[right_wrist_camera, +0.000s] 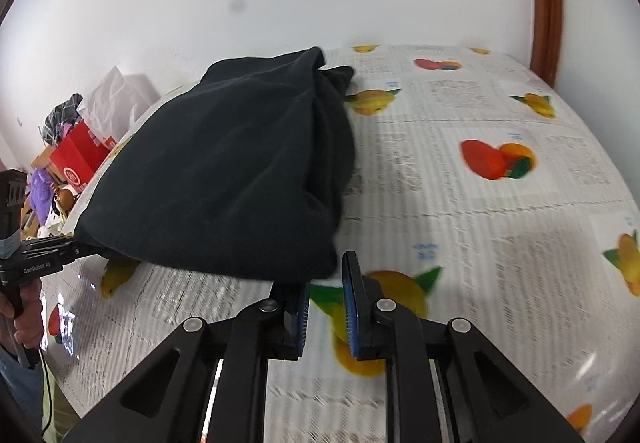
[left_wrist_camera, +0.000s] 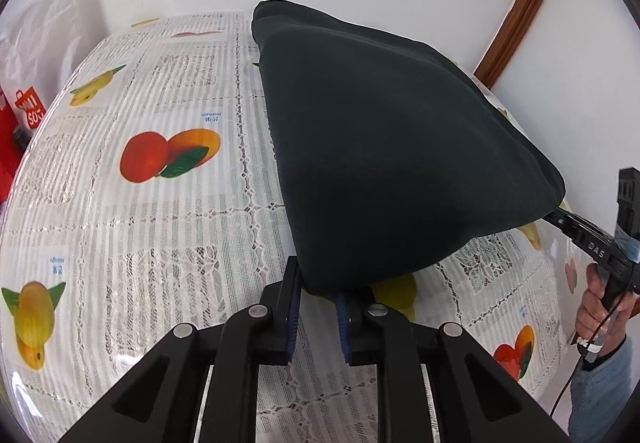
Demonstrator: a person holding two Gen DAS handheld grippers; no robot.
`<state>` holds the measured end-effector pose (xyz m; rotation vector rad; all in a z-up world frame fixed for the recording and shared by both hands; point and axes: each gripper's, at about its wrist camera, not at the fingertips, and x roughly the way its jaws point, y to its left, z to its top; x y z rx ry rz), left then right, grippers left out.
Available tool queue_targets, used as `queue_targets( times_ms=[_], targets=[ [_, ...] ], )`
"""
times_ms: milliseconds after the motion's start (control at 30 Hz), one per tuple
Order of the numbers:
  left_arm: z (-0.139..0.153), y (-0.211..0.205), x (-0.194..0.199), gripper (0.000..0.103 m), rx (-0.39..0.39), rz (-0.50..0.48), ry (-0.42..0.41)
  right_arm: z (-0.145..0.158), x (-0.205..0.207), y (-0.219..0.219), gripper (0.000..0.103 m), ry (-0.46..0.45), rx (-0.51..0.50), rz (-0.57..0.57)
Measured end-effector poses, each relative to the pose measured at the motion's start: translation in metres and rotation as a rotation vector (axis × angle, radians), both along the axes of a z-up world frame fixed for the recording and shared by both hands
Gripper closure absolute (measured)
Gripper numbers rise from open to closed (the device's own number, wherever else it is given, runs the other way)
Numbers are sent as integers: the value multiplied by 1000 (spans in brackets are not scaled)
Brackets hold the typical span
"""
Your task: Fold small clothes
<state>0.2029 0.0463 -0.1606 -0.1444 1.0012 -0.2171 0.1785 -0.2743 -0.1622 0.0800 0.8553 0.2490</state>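
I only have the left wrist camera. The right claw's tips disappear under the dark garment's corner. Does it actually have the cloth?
Observer: It looks so. In the right wrist view the dark garment has its near corner at the tips of the right claw, lifted off the tablecloth.
Operator: How does its right edge look?
Observer: Bunched. Several layers roll together along that edge.
Operator: Anything beyond the red bag?
Observer: Yes, a pile of clutter, with purple and plaid things in it.
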Motion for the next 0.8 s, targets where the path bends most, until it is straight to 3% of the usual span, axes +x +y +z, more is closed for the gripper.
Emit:
queue_targets(
  times_ms=[133, 267, 433, 567, 800],
  targets=[
    [2, 2, -8, 83, -14, 5, 8, 18, -15, -16, 86, -37, -4, -38],
    [10, 3, -20, 72, 6, 9, -19, 39, -20, -23, 86, -96, 25, -71],
    [27, 5, -30, 68, 31, 15, -65, 56, -13, 2, 86, -146, 33, -31],
    [41, 1, -27, 64, 44, 21, -96, 49, -2, 25, 86, -131, -1, -1],
    [45, -14, 0, 59, 70, -5, -128, 32, 5, 28, 86, -84, -77, -55]
  ],
)
